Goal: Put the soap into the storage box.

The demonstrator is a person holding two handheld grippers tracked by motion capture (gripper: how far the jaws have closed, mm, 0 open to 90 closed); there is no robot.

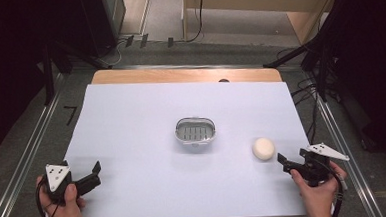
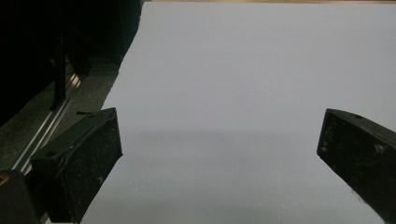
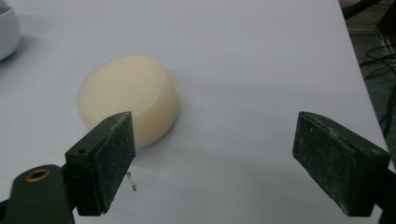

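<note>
High view: I see one round cream soap bar (image 1: 263, 149) on the white worktop (image 1: 132, 136), right of one grey soap dish (image 1: 195, 130). My right hand-held gripper (image 1: 285, 162) sits just beside the soap, nothing between them; left hand-held gripper (image 1: 95, 172) well apart.

Left gripper view: jaws released, over bare worktop.

Right gripper view: jaws released, soap (image 3: 127, 97) ahead-left, untouched.
</note>
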